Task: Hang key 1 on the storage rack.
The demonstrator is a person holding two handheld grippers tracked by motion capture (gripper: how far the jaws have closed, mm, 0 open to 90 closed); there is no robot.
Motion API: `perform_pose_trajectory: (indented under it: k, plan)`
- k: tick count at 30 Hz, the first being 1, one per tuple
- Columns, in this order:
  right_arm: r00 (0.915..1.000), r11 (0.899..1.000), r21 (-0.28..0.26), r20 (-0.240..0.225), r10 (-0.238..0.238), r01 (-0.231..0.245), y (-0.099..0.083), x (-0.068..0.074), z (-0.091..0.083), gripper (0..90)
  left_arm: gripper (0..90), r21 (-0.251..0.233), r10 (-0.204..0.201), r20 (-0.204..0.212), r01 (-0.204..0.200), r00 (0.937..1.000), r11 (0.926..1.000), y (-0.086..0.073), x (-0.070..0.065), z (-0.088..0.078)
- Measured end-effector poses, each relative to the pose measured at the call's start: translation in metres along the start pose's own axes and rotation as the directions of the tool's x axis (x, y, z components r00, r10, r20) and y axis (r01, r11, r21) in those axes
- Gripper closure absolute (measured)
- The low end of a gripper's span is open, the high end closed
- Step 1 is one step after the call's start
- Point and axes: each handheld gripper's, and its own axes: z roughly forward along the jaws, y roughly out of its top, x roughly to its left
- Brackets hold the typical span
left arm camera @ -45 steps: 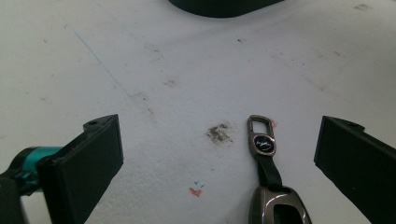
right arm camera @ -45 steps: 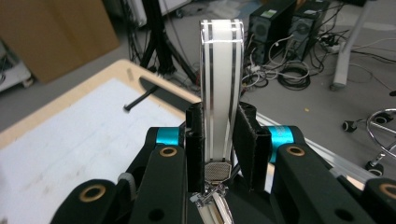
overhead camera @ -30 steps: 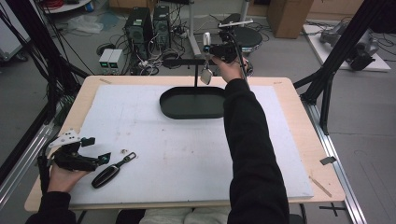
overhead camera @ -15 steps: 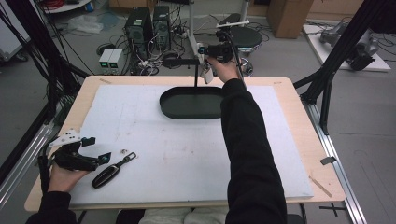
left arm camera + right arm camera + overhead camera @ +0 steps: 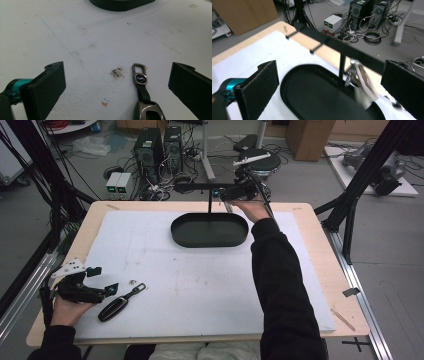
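Black key fob (image 5: 114,308) flat on the white mat, close to the worktop's near left corner, long axis slanting from near-left to far-right, strap and metal clip leading toward the far right. Round badge on the strap (image 5: 140,78) with light script on dark, too small to read. Left gripper (image 5: 98,280) just beside the fob at the near left edge, resting in the person's hand; fingers (image 5: 47,85) spread wide, pinching nothing, the fob's clip end lying between them without contact.

Black oval tray (image 5: 181,234) near the middle of the far edge, long axis parallel to that edge; its floor bare where it shows. Thin black stand (image 5: 209,200) with an upright post and a level bar rising from the tray's far rim. White key fob on metal rings (image 5: 362,85) hanging by the post over the tray, blurred, any marking unreadable.

Right gripper (image 5: 226,194) at the far edge beside the post; fingers (image 5: 260,86) just opened wide, clear of the white fob hanging between them.
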Motion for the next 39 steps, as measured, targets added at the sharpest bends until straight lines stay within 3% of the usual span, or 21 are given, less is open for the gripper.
perform_pose_trajectory:
  k: [23, 39]
  plan:
    - [0.9992, 0.999, -0.012, 0.025, 0.033, -0.032, -0.075, -0.017, -0.045, 0.7, 1.7, -0.001, -0.004, 0.000, 0.004, 1.0000, 1.0000, 0.000, 0.000, 0.000]
    - [0.9999, 1.000, -0.014, 0.012, 0.008, -0.008, -0.109, -0.005, -0.065, 0.7, 1.7, -0.002, -0.005, -0.001, 0.005, 1.0000, 1.0000, 0.000, 0.000, -0.001]
